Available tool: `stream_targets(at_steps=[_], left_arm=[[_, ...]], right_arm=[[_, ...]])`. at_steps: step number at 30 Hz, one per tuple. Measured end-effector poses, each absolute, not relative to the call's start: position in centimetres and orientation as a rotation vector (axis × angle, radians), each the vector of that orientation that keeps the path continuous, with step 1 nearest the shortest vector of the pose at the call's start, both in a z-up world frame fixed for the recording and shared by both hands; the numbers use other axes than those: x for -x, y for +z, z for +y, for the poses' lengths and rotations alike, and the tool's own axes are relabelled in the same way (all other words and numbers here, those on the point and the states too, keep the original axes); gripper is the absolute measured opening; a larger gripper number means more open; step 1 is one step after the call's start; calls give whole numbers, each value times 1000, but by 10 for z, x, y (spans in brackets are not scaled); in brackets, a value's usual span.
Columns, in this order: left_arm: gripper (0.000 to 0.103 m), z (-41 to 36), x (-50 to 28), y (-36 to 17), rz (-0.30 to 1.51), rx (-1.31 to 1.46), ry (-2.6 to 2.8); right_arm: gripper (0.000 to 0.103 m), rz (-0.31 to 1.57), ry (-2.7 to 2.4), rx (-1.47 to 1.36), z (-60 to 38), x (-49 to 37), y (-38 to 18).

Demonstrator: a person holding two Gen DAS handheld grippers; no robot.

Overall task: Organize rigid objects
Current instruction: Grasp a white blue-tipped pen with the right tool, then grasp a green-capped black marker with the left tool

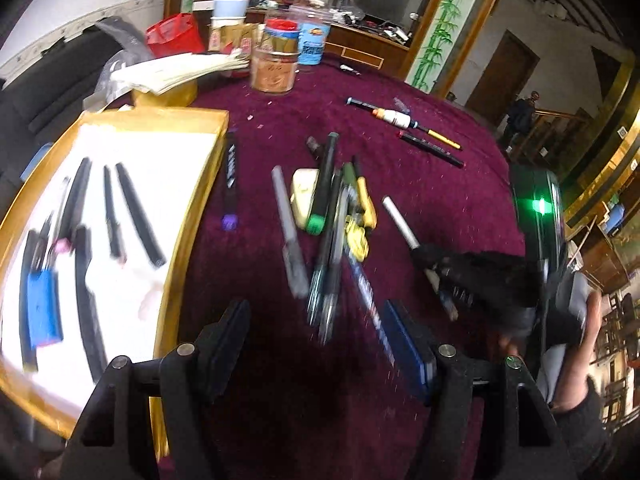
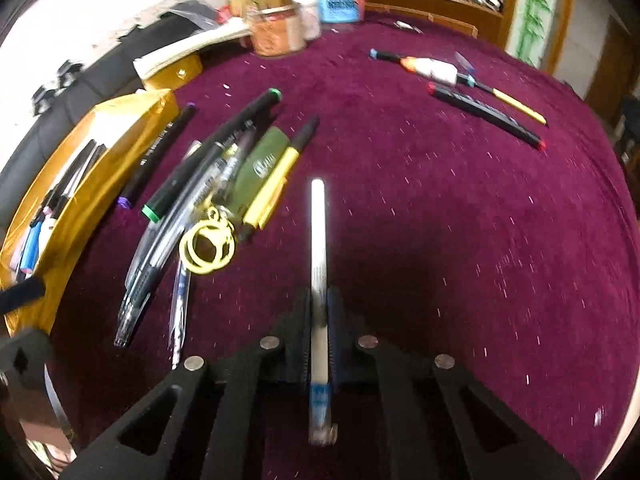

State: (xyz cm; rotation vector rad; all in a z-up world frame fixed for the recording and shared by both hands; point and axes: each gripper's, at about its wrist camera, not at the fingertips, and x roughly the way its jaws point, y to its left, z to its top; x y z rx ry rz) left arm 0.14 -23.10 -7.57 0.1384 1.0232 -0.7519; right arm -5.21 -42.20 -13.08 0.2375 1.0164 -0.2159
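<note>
My right gripper (image 2: 319, 312) is shut on a white pen (image 2: 318, 236) that sticks out forward over the maroon tablecloth (image 2: 440, 240). In the left wrist view the same right gripper (image 1: 460, 276) grips the white pen (image 1: 400, 220) at the right. My left gripper (image 1: 318, 340) is open and holds nothing. It hovers over the near ends of a loose pile of pens (image 1: 332, 240). The pile includes a green-capped marker (image 1: 324, 184), a white eraser (image 1: 304, 196) and yellow rings (image 2: 206, 246). A gold tray (image 1: 200, 200) with a white lining holds several dark pens at the left.
A black pen with a purple cap (image 1: 230, 184) lies beside the tray. A small glue bottle (image 1: 394, 118) and two more pens (image 1: 432, 148) lie farther back right. Jars (image 1: 276, 60) and a paper stack (image 1: 180, 72) crowd the back. A person's hand (image 1: 576, 380) is at the right.
</note>
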Motion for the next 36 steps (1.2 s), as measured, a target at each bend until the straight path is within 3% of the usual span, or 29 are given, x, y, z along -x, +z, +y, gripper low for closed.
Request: stream_targets(at_steps=[7,9,13,18,19,21,24,29,36], left_arm=[[71,-275,-68,-80,1146,-67,-797],[66,-293,-83,-80,1158,-73,-787],[65,-333,-106,-86,1156,-143,-768],[54,-358,-115,-103,1186,-207,-738],[51,-360,-116,-105,1190,-216,-739],[32,-364,-116,-112,1201,-241,-728],[15,-361,-122,-115,1198,-230,-698],[14,-344,-121,-104,1169,-193,-685],[14,-287,-79,-48,1094,-151,-760]], right_arm=[[7,943,-154,-324,-435,57,-134],[7,939,-152,-345,-437,57,-134],[7,942,-156,-348,-436,56,-133],[7,946,-155,-367,-438,56,-133],[7,947,-155,-367,-438,56,-133],[7,948,-157,-364,-437,56,-134],[7,948,-160,-358,-437,56,-133],[7,945,-166,-334,-434,56,-133],[7,898,-153,-355,-435,61,-128]])
